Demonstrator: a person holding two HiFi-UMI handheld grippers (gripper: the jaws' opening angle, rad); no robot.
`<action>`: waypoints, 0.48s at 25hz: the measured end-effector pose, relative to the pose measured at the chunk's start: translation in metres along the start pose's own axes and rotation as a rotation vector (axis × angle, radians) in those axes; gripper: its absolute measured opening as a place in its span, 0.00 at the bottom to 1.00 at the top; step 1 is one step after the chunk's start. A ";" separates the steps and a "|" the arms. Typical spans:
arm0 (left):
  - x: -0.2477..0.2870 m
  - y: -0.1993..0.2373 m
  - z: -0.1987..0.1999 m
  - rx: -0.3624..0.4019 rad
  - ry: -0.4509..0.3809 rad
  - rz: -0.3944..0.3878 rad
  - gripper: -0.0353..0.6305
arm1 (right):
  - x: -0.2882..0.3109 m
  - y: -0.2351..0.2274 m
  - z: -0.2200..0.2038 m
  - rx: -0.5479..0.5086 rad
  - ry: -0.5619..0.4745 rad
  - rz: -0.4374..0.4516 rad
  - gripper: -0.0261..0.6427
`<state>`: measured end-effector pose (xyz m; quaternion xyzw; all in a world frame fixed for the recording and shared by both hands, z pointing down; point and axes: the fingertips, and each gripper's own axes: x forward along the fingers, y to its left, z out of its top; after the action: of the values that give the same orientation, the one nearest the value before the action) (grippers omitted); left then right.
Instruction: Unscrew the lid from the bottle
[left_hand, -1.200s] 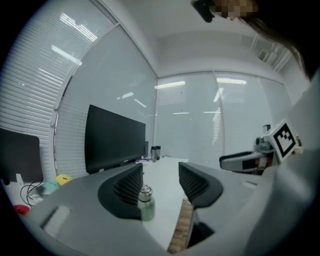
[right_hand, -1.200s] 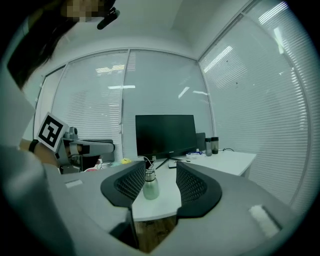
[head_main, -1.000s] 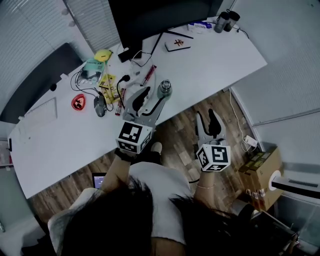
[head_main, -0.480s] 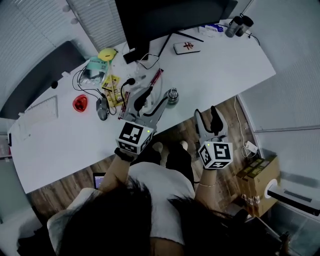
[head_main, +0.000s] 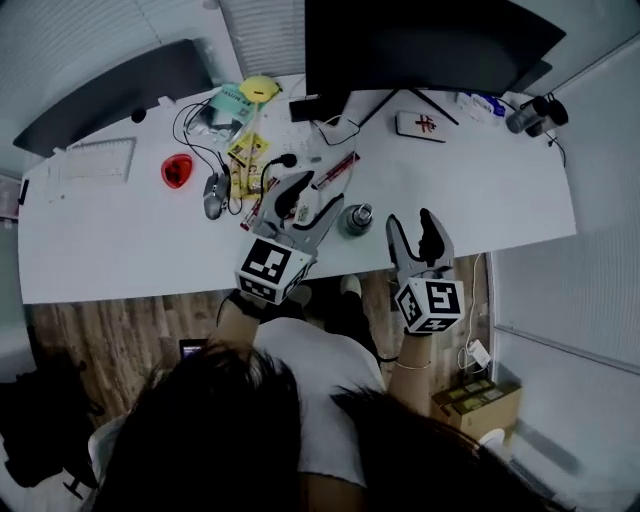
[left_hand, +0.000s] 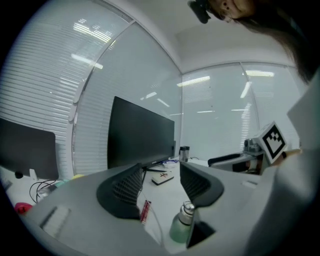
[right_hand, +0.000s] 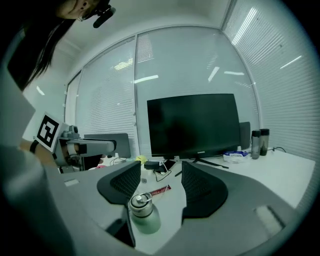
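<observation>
Nearest, the person's left gripper (head_main: 318, 196) and right gripper (head_main: 414, 226) reach over the front edge of the white desk (head_main: 120, 250). Both stand wide and grip nothing; the right's jaws have just been opening, with nothing pinched between them. The green bottle (head_main: 356, 220) stands upright at the desk edge between the two grippers, just beside each one's inner jaw, with its metal lid (right_hand: 138, 201) on. Farther back are a mouse (head_main: 213, 195) and a dark monitor (head_main: 420, 40).
</observation>
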<state>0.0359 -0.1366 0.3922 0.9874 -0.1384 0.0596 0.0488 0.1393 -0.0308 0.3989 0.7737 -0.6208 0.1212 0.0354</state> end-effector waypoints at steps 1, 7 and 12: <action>0.003 0.002 0.002 0.000 -0.009 0.030 0.44 | 0.007 -0.003 0.002 -0.006 0.000 0.033 0.38; 0.019 0.008 0.016 0.005 -0.067 0.207 0.44 | 0.040 -0.020 0.019 -0.051 -0.012 0.225 0.38; 0.015 0.007 0.020 0.026 -0.079 0.339 0.44 | 0.056 -0.028 0.028 -0.071 -0.016 0.358 0.38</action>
<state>0.0506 -0.1499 0.3752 0.9521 -0.3037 0.0299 0.0197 0.1815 -0.0832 0.3870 0.6500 -0.7528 0.0972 0.0357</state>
